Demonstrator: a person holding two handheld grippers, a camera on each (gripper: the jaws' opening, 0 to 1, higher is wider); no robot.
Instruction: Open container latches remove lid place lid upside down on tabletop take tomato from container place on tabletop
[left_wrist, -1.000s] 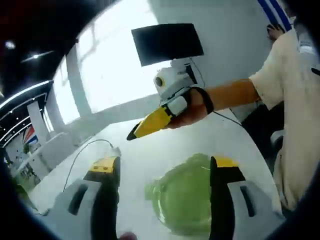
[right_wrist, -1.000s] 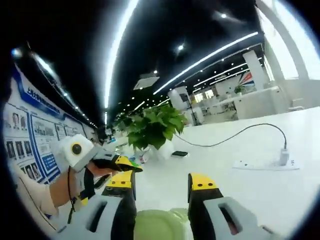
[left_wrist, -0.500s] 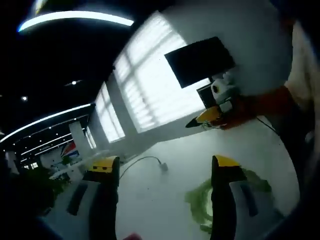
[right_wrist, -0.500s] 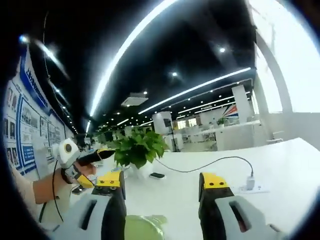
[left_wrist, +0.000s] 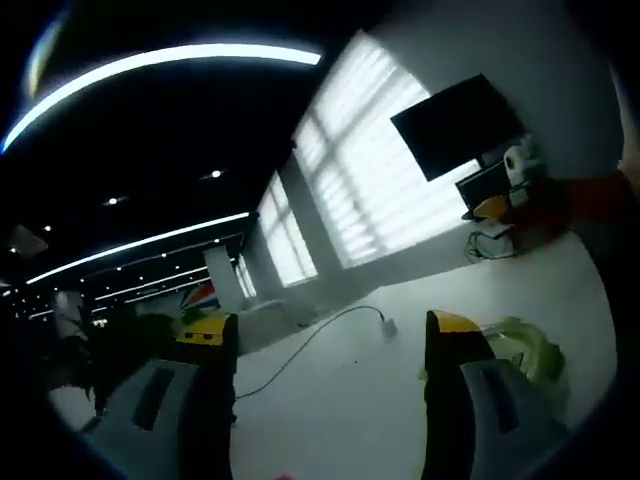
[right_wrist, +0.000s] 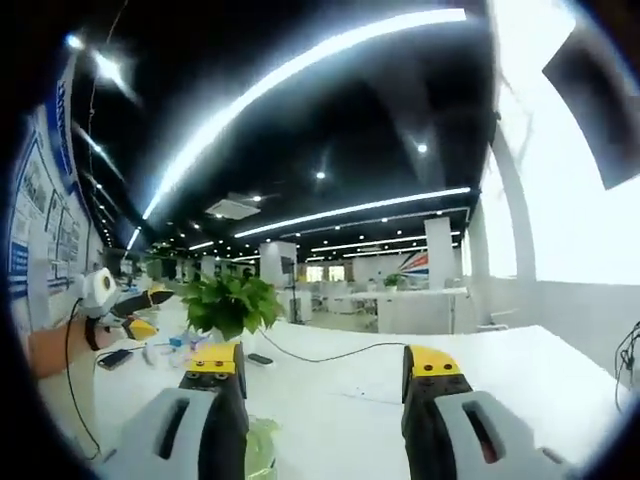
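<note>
Both tongs, left (left_wrist: 325, 340) and right (right_wrist: 325, 372), gape empty above the white counter (left_wrist: 340, 400); the green container (left_wrist: 525, 345) sits just beside the left tongs' right jaw, so aiming off it risks missed latches.

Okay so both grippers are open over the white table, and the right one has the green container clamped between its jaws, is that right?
Not quite. Both grippers are open over the white table, but the right gripper holds nothing: in the right gripper view the green container only peeks out beside the left-hand jaw, low in the picture, with bare table in the gap between the jaws. The left gripper is likewise open.
</note>
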